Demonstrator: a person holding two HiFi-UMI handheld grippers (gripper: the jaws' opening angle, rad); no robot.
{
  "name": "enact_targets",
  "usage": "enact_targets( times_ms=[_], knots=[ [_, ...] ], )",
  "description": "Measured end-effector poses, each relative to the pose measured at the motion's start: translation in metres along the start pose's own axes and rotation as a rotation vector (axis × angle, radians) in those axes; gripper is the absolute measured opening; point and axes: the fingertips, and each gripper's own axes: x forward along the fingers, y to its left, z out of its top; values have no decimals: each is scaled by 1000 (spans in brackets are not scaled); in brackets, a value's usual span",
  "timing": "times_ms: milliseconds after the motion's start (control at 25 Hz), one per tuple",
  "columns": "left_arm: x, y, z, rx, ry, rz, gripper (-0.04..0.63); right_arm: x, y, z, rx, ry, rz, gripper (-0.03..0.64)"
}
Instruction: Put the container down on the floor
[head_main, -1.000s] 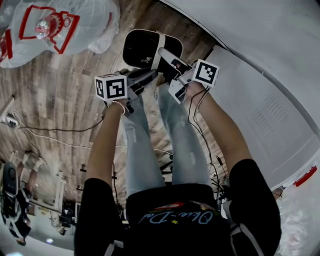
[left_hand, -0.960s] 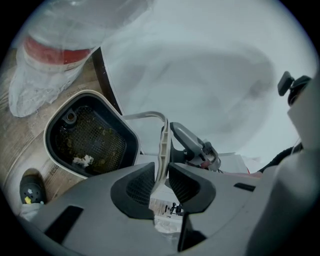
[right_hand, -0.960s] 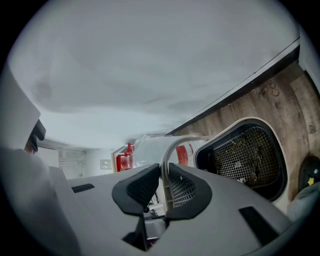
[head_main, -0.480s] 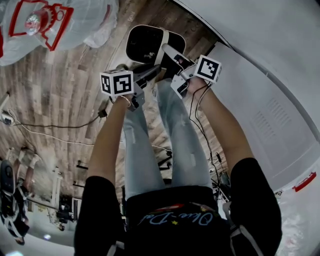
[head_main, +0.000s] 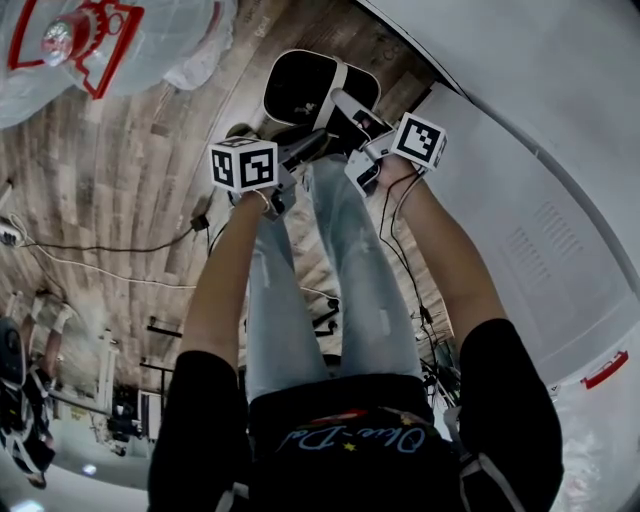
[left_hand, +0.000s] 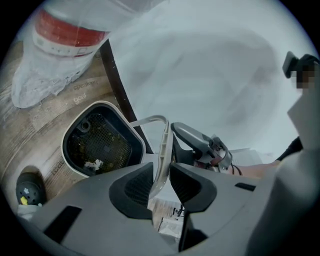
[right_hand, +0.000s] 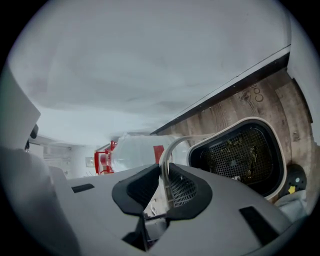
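Observation:
The container (head_main: 305, 88), white-rimmed with black mesh inside, lies low over the wooden floor by the wall. Its thin pale handle (left_hand: 161, 150) runs between the jaws of my left gripper (left_hand: 161, 182). Those jaws are opening, and a gap shows beside the handle. My right gripper (right_hand: 165, 182) is shut on the same handle (right_hand: 167, 150), with the container (right_hand: 240, 155) just beyond its jaws. In the head view the left gripper (head_main: 300, 150) and right gripper (head_main: 345, 108) meet at the container's near side. Crumbs lie on the mesh (left_hand: 95, 162).
A clear plastic bag with red print (head_main: 100, 40) lies on the floor at the left. A white wall panel (head_main: 520, 200) with a dark baseboard (left_hand: 117, 85) runs along the right. Cables (head_main: 100, 255) trail over the planks. A small dark round object (left_hand: 27, 189) sits near the container. The person's jeans-clad legs (head_main: 335, 280) are below the grippers.
Both grippers and the container have shifted slightly up and to the right in the head view, towards the wall. The bag has slid towards the upper left edge.

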Motion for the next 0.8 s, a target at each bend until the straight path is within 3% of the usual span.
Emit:
enact_targets(
  times_ms=[240, 400, 800],
  knots=[
    [-4, 7, 1, -6, -11, 10, 91, 7, 2, -6, -34, 35, -34, 49],
    [-12, 11, -1, -19, -23, 24, 101, 16, 16, -15, -63, 65, 16, 48],
    [-18, 17, 5, -1, -26, 58, 127, 27, 27, -18, -179, 93, 9, 49]
  ],
)
